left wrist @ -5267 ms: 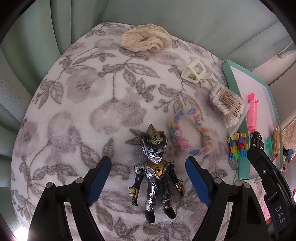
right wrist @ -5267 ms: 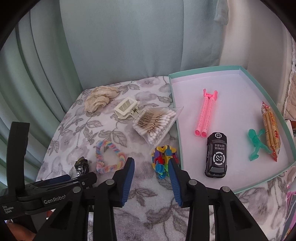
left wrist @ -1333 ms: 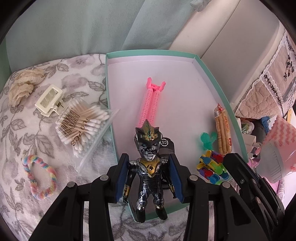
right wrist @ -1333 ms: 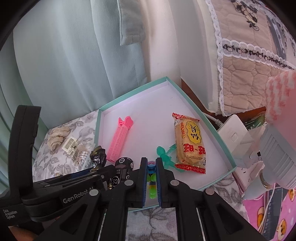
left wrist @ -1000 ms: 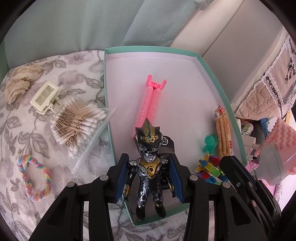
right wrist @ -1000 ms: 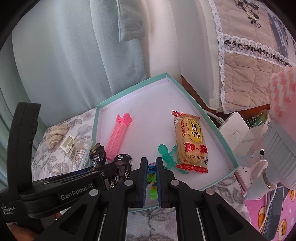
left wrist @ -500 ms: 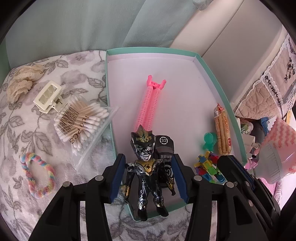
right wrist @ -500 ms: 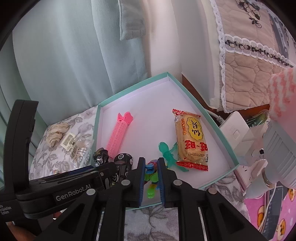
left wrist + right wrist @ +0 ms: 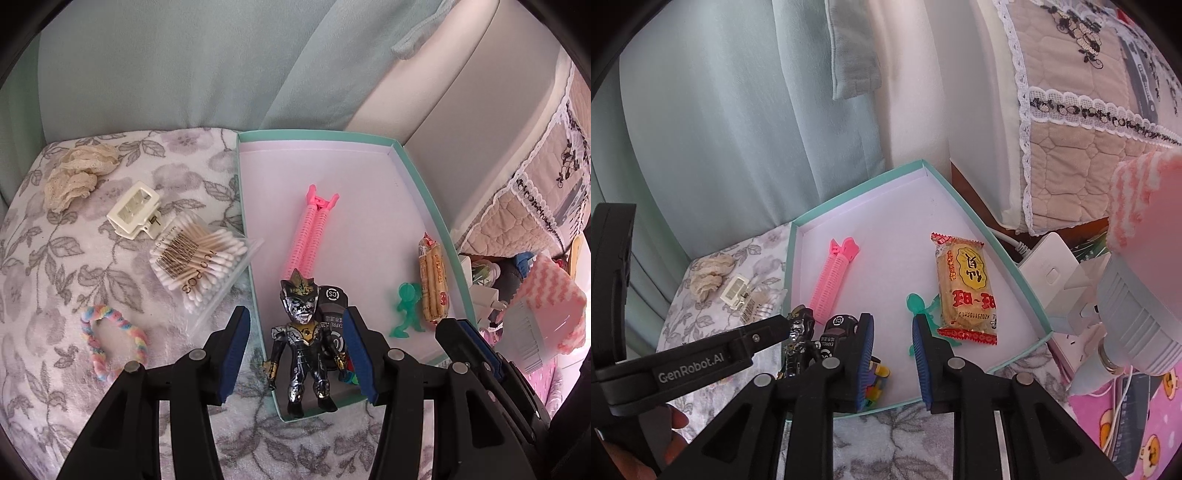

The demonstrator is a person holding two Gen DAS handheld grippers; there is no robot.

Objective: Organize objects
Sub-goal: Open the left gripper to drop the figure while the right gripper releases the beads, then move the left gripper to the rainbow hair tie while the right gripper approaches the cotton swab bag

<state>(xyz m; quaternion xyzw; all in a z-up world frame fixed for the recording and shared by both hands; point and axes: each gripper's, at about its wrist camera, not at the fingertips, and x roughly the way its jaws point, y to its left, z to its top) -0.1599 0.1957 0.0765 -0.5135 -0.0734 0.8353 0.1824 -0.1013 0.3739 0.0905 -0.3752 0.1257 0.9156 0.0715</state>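
Observation:
My left gripper [image 9: 296, 354] is open over the near left corner of the teal tray [image 9: 424, 206]. Between its fingers, touching neither, a black, silver and gold action figure [image 9: 303, 343] lies in the tray against a black toy car [image 9: 332, 299]. My right gripper [image 9: 894, 358] is open too, low over the tray's [image 9: 857, 192] front edge. A colourful block toy [image 9: 877, 373] lies in the tray, half hidden behind its left finger. The figure [image 9: 799, 328] and car [image 9: 838, 328] sit just left of it.
The tray also holds a pink hair roller [image 9: 312, 236], a green figurine [image 9: 406, 310] and a snack packet [image 9: 432, 280]. On the floral cloth lie cotton swabs [image 9: 199, 258], a cream claw clip [image 9: 135, 214], a lace scrunchie [image 9: 77, 177] and a rainbow scrunchie [image 9: 110, 343]. A white power strip [image 9: 1052, 273] lies right.
Both grippers carried their toys from the cloth to the tray, then opened. The figure and the block toy now rest in the tray, and both grippers have drawn back slightly.

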